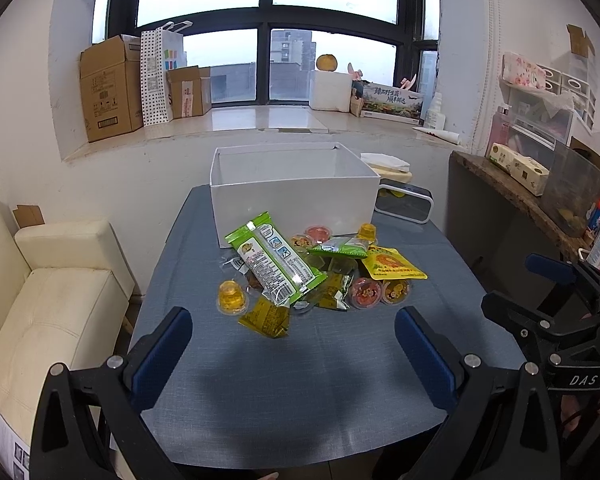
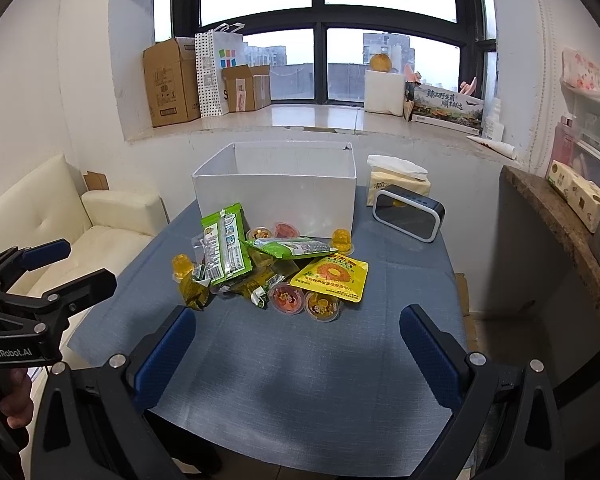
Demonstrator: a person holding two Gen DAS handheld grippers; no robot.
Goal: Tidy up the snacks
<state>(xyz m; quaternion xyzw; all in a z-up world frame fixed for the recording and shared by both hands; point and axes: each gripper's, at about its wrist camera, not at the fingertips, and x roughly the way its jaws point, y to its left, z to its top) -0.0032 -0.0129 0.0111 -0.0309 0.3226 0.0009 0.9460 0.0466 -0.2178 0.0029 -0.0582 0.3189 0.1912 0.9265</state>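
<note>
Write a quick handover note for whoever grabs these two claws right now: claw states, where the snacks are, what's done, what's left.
Left claw: open, holding nothing, hovering over the near part of the blue table.
Right claw: open, holding nothing, beside the left one.
Snack pile: loose on the table in front of the white box. It includes the long green packet, the yellow pouch and several jelly cups, one yellow cup at the left edge.
Done: nothing visibly sorted; no snack shows inside the box, though its floor is hidden.
Left: every snack.
</note>
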